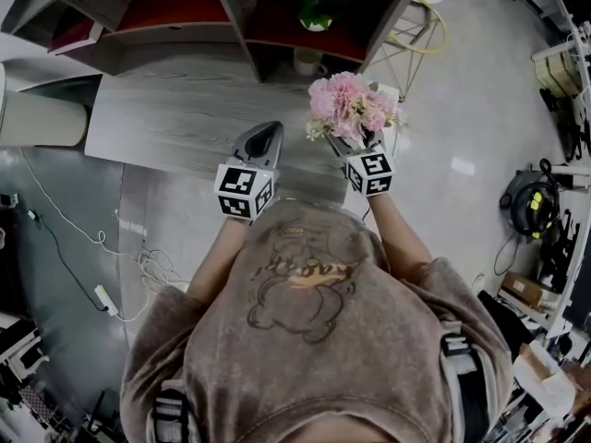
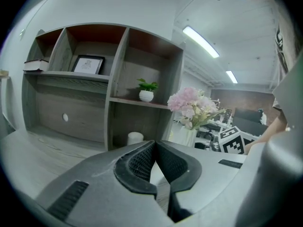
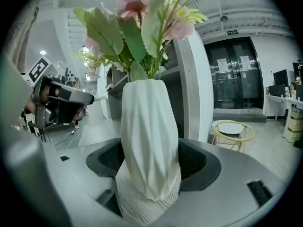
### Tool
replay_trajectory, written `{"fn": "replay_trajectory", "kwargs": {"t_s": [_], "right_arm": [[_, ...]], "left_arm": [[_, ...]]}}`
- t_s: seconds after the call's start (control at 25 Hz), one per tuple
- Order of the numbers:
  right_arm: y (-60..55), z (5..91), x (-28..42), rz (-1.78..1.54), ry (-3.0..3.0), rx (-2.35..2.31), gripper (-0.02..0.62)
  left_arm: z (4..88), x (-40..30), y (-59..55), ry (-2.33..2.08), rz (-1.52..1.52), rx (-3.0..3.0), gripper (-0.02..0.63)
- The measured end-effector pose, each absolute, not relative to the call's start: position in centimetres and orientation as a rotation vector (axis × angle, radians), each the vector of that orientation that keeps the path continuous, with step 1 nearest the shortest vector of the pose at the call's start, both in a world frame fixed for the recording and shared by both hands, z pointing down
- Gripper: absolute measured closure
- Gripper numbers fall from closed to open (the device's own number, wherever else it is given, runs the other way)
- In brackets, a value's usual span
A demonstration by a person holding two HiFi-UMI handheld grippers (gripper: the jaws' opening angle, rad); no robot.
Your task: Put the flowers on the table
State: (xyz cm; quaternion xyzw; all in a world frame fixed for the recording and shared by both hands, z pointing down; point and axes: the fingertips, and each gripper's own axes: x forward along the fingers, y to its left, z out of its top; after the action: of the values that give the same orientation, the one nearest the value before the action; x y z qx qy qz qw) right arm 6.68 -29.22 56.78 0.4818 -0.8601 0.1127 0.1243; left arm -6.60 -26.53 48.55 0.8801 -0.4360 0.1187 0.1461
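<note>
right tool [image 3: 151, 162] grips flower vase [image 3: 149, 136] over grey wood table [image 1: 175, 118], shelves [image 1: 249, 26] behind

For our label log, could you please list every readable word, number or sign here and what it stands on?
Nothing reads clearly.
Green sign above the glass doors: too small.
Notices on those doors: too small.
Framed picture on the shelf: blurred.
Shirt print: script, illegible.
Marker cubes: patterns only, no words.
</note>
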Motion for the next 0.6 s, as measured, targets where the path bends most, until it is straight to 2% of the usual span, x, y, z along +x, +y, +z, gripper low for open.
{"fn": "replay_trajectory", "kwargs": {"t_s": [0.6], "right_arm": [[-30.4,58.7,5.8,0.303,-2.521,1.393,0.253]], "left_arm": [[49.5,-8.9,-25.1,-1.304,0.354,2.462,0.588]]}}
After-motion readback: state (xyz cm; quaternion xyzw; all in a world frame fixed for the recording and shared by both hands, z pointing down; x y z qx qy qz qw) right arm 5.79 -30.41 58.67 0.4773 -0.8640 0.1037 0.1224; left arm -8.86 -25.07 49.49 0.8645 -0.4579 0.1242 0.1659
